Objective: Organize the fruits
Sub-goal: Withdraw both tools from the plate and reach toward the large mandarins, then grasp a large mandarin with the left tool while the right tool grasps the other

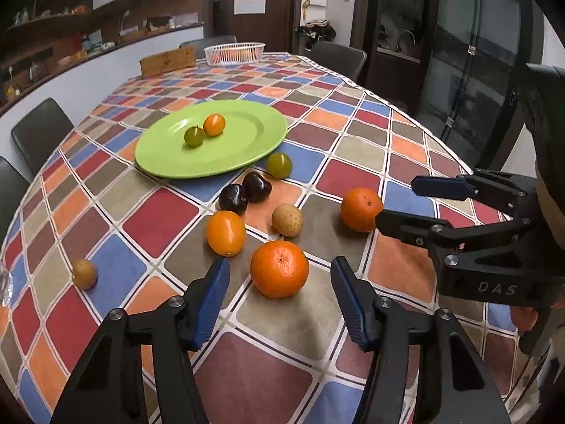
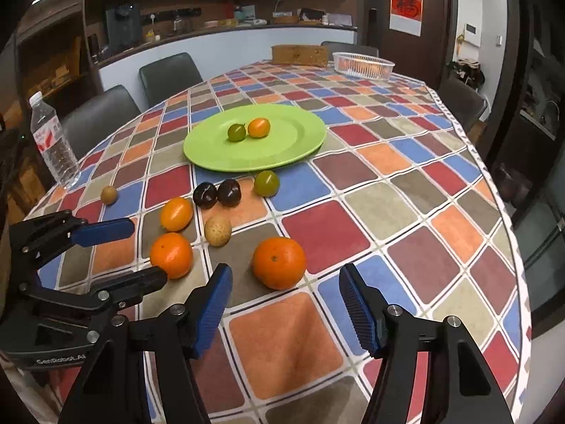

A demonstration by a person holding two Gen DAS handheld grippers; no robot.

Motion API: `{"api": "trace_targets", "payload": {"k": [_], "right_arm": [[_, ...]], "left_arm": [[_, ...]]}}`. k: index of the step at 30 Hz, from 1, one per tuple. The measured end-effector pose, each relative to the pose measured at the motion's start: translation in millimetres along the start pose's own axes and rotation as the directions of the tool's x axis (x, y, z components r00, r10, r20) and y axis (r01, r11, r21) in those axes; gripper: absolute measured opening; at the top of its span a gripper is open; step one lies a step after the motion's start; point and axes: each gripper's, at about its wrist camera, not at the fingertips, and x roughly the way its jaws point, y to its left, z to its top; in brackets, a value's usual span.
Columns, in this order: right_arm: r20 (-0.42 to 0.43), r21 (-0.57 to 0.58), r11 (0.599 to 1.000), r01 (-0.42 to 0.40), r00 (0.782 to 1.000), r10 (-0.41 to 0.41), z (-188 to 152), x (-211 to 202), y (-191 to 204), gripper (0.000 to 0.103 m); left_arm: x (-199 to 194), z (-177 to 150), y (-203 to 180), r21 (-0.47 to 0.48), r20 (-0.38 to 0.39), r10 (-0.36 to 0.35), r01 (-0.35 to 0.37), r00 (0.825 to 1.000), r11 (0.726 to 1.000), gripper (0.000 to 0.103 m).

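Observation:
A green plate (image 1: 247,120) (image 2: 300,130) holds a small green fruit (image 1: 194,136) and a small orange fruit (image 1: 214,124). In front of it on the checked tablecloth lie a green fruit (image 1: 279,165), two dark plums (image 1: 244,192), an oval orange fruit (image 1: 226,233), a tan fruit (image 1: 287,220), a small brown fruit (image 1: 84,274) and two oranges. My left gripper (image 1: 280,282) is open, just short of one orange (image 1: 279,269) (image 2: 172,255). My right gripper (image 2: 285,282) (image 1: 395,205) is open, just short of the other orange (image 2: 279,263) (image 1: 361,209).
A white basket (image 1: 234,53) (image 2: 363,64) and a brown block (image 1: 167,60) stand at the table's far end. A water bottle (image 2: 53,141) stands at the left edge. Dark chairs (image 1: 40,130) surround the table.

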Motion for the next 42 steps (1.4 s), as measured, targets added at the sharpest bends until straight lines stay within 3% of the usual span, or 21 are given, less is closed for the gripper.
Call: {"api": "trace_targets", "payload": {"k": [16,25,42], "right_arm": [[-0.075,-0.006,1.000,-0.021,0.997,0.020,4,35,3,0.046],[-0.086,0.013,1.000,-0.023,0.996,0.024,7,42,3,0.043],[-0.028,0.017,0.999,-0.040,0.999,0.040,15,17,15,0.042]], "left_arm": [[32,4,7,-0.032,-0.073,-0.028,0.025,0.997,0.999,0.040],[30,3,11,-0.049,-0.075,-0.048,0.044,0.996,0.998,0.040],[-9,11,19,-0.067,0.018,-0.040,0.042,0.999,0.997,0.039]]}}
